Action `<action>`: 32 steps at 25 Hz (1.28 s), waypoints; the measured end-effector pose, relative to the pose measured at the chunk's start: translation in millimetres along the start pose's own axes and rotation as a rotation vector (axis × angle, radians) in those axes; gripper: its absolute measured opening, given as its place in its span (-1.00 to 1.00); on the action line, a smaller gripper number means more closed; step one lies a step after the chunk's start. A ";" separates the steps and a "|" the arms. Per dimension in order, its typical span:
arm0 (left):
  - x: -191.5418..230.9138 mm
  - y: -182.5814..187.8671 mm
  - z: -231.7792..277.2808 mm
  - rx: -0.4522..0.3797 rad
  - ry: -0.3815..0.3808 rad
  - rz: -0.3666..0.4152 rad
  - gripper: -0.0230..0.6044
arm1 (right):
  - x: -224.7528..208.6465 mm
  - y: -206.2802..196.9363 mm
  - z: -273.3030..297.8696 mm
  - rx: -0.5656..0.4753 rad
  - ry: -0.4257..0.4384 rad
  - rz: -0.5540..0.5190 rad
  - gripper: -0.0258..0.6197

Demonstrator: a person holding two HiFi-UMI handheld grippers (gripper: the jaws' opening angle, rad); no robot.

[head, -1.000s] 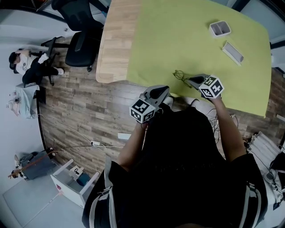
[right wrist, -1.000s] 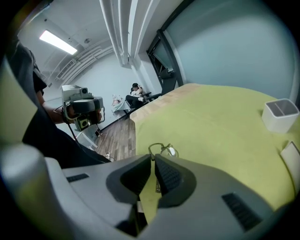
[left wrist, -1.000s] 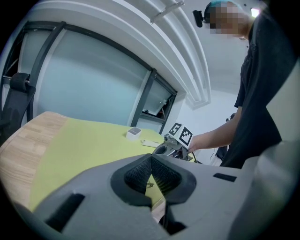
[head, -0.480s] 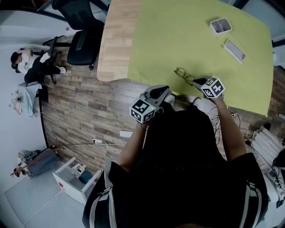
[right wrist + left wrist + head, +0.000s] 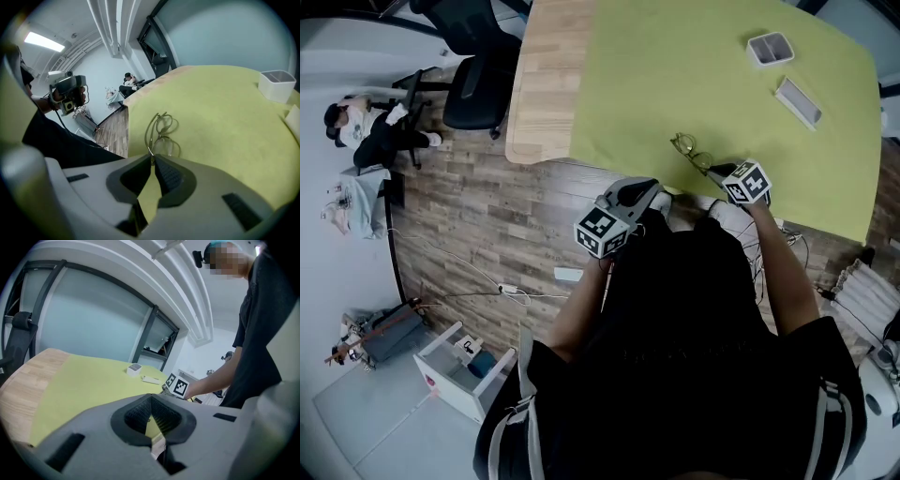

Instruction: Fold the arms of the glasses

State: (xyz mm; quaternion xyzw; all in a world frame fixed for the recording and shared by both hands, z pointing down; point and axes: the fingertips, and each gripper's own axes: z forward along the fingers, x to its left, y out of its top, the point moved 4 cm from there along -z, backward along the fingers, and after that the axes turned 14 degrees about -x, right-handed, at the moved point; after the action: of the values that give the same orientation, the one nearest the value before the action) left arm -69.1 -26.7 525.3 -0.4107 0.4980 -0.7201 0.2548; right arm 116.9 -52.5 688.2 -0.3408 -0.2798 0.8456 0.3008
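Thin wire-framed glasses [image 5: 687, 150] lie on the yellow-green mat [image 5: 722, 75] near the table's front edge, arms spread. In the right gripper view the glasses [image 5: 162, 131] lie just ahead of the jaws. My right gripper [image 5: 151, 160] is shut on the tip of one arm; in the head view my right gripper [image 5: 713, 170] sits at the glasses' near right side. The left gripper [image 5: 648, 193] hangs off the table's front edge, left of the glasses. Its jaws [image 5: 150, 398] are shut with nothing between them.
A small white tray [image 5: 770, 48] and a flat white case [image 5: 798, 101] lie at the far right of the mat. Bare wooden tabletop [image 5: 546, 84] runs along the left. A black office chair [image 5: 473, 84] stands beyond it on the floor.
The head view has shifted a little, so the table sits slightly higher in it. My right gripper stays at the glasses' arm; the left gripper has hardly moved.
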 end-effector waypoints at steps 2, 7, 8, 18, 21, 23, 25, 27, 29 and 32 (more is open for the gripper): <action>-0.5 0.0 0.0 0.003 0.001 0.002 -0.87 | -0.9 -1.8 1.3 0.002 -0.001 0.008 -0.78; -0.6 0.3 1.5 0.011 0.004 0.006 -0.87 | -5.0 -5.1 6.1 0.029 -0.013 -0.003 -0.78; -0.6 0.3 1.2 0.012 0.004 0.006 -0.87 | -5.3 -6.2 7.5 0.039 -0.016 -0.007 -0.78; -1.9 0.3 -1.4 0.019 0.009 0.007 -0.87 | -8.1 -11.3 13.4 0.056 -0.020 0.005 -0.78; -2.9 -0.6 -0.9 0.022 0.010 0.005 -0.87 | -8.5 -11.9 14.0 0.051 -0.014 0.012 -0.78; -2.9 -0.2 -0.4 0.020 0.010 0.002 -0.87 | -9.2 -10.5 13.6 0.033 -0.022 0.012 -0.78; -2.9 -0.2 -0.8 0.015 0.011 0.000 -0.87 | -10.0 -8.3 11.9 0.017 -0.043 0.005 -0.77; -3.5 -0.7 -0.8 0.011 0.012 0.000 -0.87 | -9.2 -6.4 10.2 0.008 -0.051 -0.001 -0.77; -4.8 -0.4 0.9 0.010 0.006 0.002 -0.87 | -10.2 -4.0 7.1 -0.013 -0.063 0.001 -0.77; -5.8 0.1 4.8 0.002 -0.005 0.007 -0.87 | -15.6 1.9 0.3 -0.070 -0.098 0.037 -0.77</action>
State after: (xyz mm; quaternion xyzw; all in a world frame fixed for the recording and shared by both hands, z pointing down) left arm -62.0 -24.6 524.0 -0.4103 0.4981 -0.7186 0.2592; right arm 125.2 -64.7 693.4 -0.3144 -0.3172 0.8565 0.2586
